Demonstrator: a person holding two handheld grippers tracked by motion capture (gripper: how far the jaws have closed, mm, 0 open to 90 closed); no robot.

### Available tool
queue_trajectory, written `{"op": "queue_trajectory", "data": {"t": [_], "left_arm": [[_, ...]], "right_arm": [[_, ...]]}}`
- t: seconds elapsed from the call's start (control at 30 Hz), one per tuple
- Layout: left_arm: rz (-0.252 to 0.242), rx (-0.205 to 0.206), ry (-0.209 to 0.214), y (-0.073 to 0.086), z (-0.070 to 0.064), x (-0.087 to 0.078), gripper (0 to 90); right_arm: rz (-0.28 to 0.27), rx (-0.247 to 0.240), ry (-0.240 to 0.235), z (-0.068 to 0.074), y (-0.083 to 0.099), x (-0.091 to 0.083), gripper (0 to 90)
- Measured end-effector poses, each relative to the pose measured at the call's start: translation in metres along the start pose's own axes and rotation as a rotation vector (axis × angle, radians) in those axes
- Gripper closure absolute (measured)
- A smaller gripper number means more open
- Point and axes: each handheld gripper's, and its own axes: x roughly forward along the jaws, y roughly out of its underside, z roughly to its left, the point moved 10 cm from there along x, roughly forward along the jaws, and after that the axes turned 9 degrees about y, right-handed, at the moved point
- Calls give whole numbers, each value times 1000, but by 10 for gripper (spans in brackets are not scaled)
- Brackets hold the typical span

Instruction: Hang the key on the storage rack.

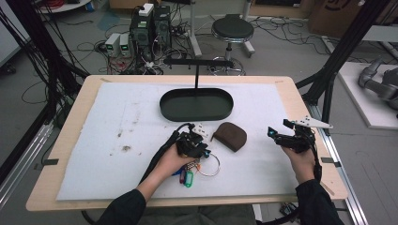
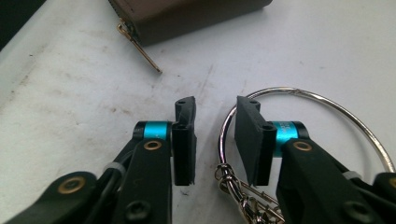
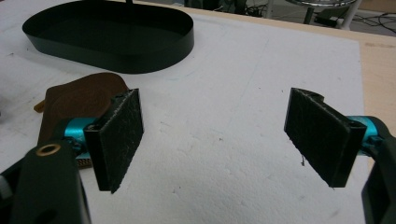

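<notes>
So closest to the person, near the front edge of the white mat (image 1: pixel 117 154), there's a bunch of colored key tags (image 1: pixel 186 177) (blue, green, maybe a red one) lying flat, hooked by a little chain to a big metal key ring (image 1: pixel 210 164) just to their right. The left gripper (image 1: pixel 193 146) sits right on top of that spot, held in the person's left hand (image 1: pixel 171 161). In the left gripper view its jaws are a little apart, not clamped on anything, with the near-left arc of the key ring (image 2: pixel 299 93) running behind the right pad (image 2: pixel 250 137) and the chain (image 2: pixel 233 184) dangling between them, so the ring is at the jaws but not squeezed. Over on the right side of the mat the right gripper (image 1: pixel 281 136) is held well away from all that, jaws spread wide open over bare mat, nothing in between. A bit farther in, between the two grippers, there's a small brown leather pouch (image 1: pixel 230 136) lying flat with its zip pull (image 2: pixel 140 46) pointing toward the left gripper. Farther still, mid-table, sits a black oval tray (image 1: pixel 196 104) with a thin post and crossbar (image 1: pixel 197 62) rising from its far side.
</notes>
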Motion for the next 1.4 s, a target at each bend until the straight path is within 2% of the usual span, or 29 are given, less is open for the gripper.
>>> {"op": "queue_trajectory", "data": {"t": [0.07,0.2,0.23,0.3,0.37,0.5,0.53,0.57,0.63,0.67,0.73,0.8,0.9,0.93,1.07,1.1,1.17,1.27,1.4], "left_arm": [[3,6,-9,0,-1,0,712],[33,64,-36,0,-6,1,768],[33,64,-36,0,-6,1,787],[40,91,-46,0,-8,1,811],[46,102,-46,0,-9,1,820],[40,94,-39,0,-7,-1,839],[22,89,-35,-1,-7,-3,855],[-30,74,-24,-6,-4,-10,856],[-85,62,-18,-10,-1,-20,857],[-85,62,-18,-10,-1,-20,857],[-134,56,-7,-14,0,-29,859],[-193,65,0,-19,0,-40,860],[-218,79,5,-21,-1,-47,861],[-250,94,13,-23,-4,-54,861],[-275,144,24,-24,-14,-65,861],[-275,144,24,-24,-14,-65,862],[-273,172,32,-22,-22,-68,861],[-274,184,36,-19,-27,-69,861],[-282,173,47,-15,-27,-71,858]], "right_arm": [[-1,2,2,-1,0,0,201],[1,3,3,-1,1,0,200],[2,4,2,-1,1,0,201],[2,4,3,-2,1,-1,201],[0,1,2,-2,1,-1,201],[0,1,3,-2,1,0,200],[-1,3,3,-2,1,-1,201],[0,5,4,-3,1,-1,201],[-2,2,5,-3,1,-1,201],[0,4,5,-4,1,-1,200],[1,8,6,-4,1,0,200],[0,9,5,-4,1,-1,200],[-3,11,4,-4,1,-1,201],[-4,9,2,-4,1,-1,201],[-2,13,-1,-3,1,-1,201],[-1,11,0,-3,1,-1,200],[-1,10,0,-3,1,-1,201],[-4,7,-1,-3,1,-1,200],[-6,4,-1,-3,0,0,200]]}}
